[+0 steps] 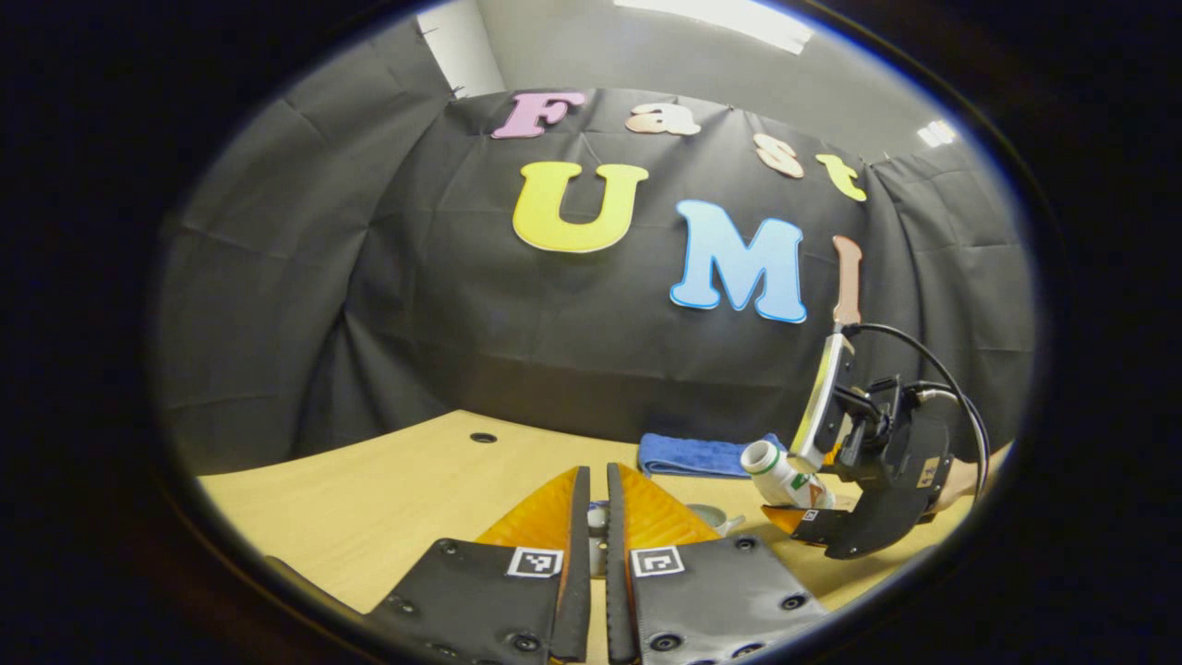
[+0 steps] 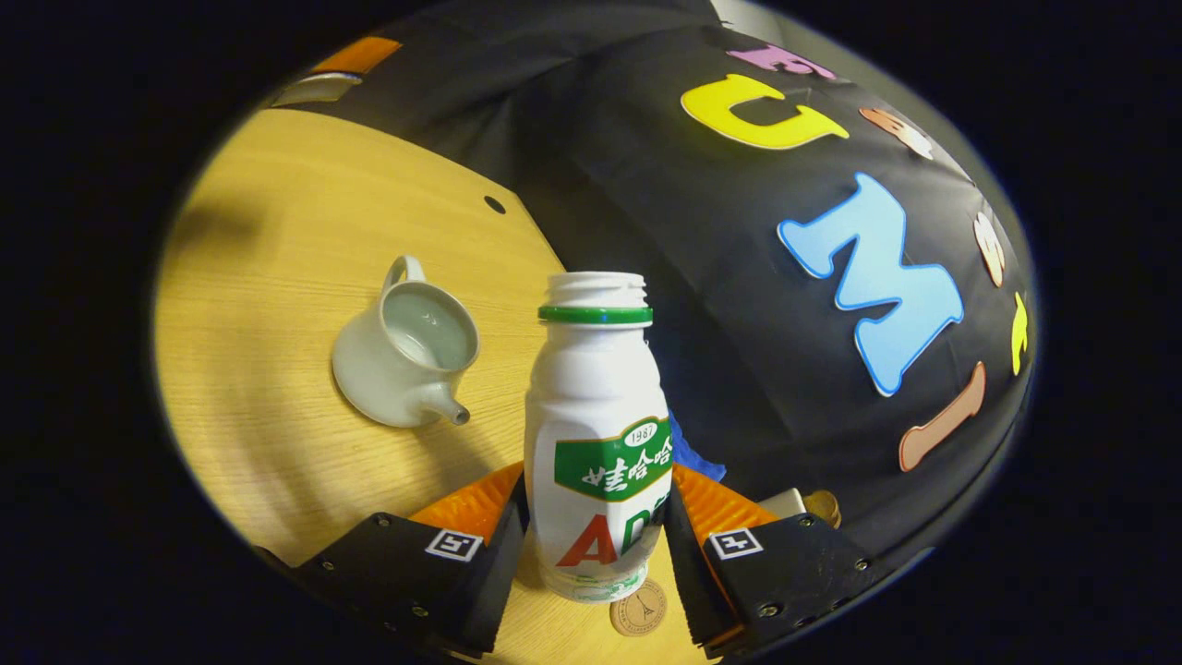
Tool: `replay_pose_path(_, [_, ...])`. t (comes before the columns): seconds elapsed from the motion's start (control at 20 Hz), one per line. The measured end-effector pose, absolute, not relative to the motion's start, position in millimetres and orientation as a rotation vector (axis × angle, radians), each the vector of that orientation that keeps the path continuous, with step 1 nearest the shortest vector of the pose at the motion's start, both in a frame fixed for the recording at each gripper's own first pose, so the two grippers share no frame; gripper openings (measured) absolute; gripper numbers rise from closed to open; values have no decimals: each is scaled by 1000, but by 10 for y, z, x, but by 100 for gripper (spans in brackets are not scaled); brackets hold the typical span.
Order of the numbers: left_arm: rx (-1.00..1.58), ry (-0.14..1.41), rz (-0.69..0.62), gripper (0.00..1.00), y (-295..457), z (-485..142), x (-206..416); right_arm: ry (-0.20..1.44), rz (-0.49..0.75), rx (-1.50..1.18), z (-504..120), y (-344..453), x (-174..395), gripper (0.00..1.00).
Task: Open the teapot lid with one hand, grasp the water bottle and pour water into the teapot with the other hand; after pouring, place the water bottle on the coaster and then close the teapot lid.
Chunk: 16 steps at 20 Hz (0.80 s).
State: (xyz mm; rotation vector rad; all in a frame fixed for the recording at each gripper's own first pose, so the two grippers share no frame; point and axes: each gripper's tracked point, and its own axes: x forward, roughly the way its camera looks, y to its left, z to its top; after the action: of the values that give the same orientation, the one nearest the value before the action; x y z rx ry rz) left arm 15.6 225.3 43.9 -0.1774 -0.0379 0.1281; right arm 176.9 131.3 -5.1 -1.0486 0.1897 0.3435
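1. Where the right gripper view looks along its own fingers, the right hand-held gripper (image 2: 596, 545) holds the water bottle (image 2: 598, 434) by the lower body, one finger pressed on each side. The bottle is uncapped and tilted, mouth toward the teapot (image 2: 404, 356).
2. The left hand-held gripper (image 1: 597, 545) has its fingers drawn nearly together on a small pale object (image 1: 597, 519) in the gap, probably the teapot lid; contact on both sides cannot be confirmed.
3. Water bottle: thin white plastic with a green neck ring. Judged light, slightly yielding and smooth. The waist at the label is the soundest hold; too hard a squeeze could push water out of the open mouth.
4. Teapot: pale glazed ceramic, lid off, mouth open, with a loop handle at the rear and a short spout at the front. It stands on the bench (image 2: 277, 277), near the bottle's mouth but apart from it. Judged rigid, slick and breakable. Whether it holds water cannot be told.
5. Coaster (image 2: 638, 609): a small round disc lying on the bench just below the bottle's base, between the right fingers. It is the set-down spot.
6. A blue cloth (image 1: 694, 454) lies folded at the bench's rear edge, well apart from the teapot.
7. Nothing stands between bottle mouth and teapot opening. The narrow opening is the main risk when pouring.
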Motion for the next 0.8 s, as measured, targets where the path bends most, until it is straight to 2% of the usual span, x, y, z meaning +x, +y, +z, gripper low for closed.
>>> replay_pose_path(0.8, [-121,-109,132,17,2218,793,-127,178,305,-1367,-203,1338,1846,74])
